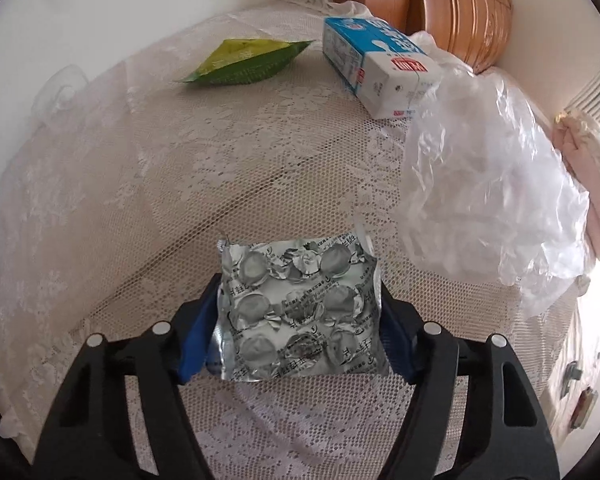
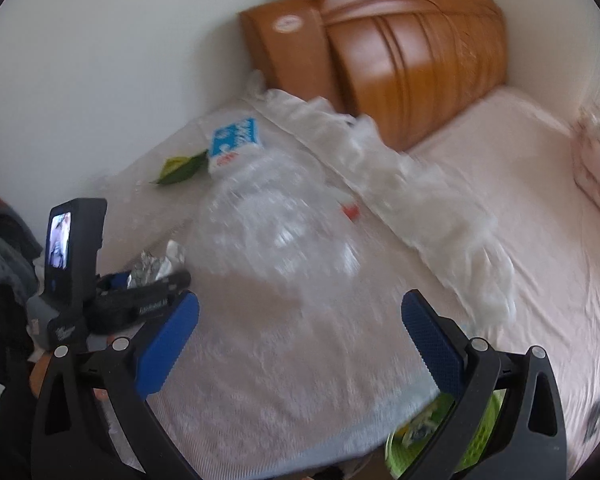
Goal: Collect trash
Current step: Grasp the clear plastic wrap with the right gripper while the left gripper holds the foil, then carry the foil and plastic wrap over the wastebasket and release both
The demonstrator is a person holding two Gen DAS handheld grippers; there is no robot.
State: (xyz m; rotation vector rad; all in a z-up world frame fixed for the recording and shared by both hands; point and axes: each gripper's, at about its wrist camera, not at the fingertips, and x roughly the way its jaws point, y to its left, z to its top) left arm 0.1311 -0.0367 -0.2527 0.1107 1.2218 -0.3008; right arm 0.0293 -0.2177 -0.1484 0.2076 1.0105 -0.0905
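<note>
Lace-covered bed [image 1: 148, 184]; left gripper [image 1: 300, 304] steeply downward, clamped on foil pill sheet [image 1: 300, 308]; right gripper [image 2: 300, 344] agape.

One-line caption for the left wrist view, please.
Left gripper clamps a used foil blister pack on a lace cloth; carton, green wrapper beyond.

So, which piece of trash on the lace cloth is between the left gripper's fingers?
The silver foil blister pack, pinched by the left gripper. The green wrapper, the blue-and-white carton and the clear plastic bag lie farther away, untouched.
</note>
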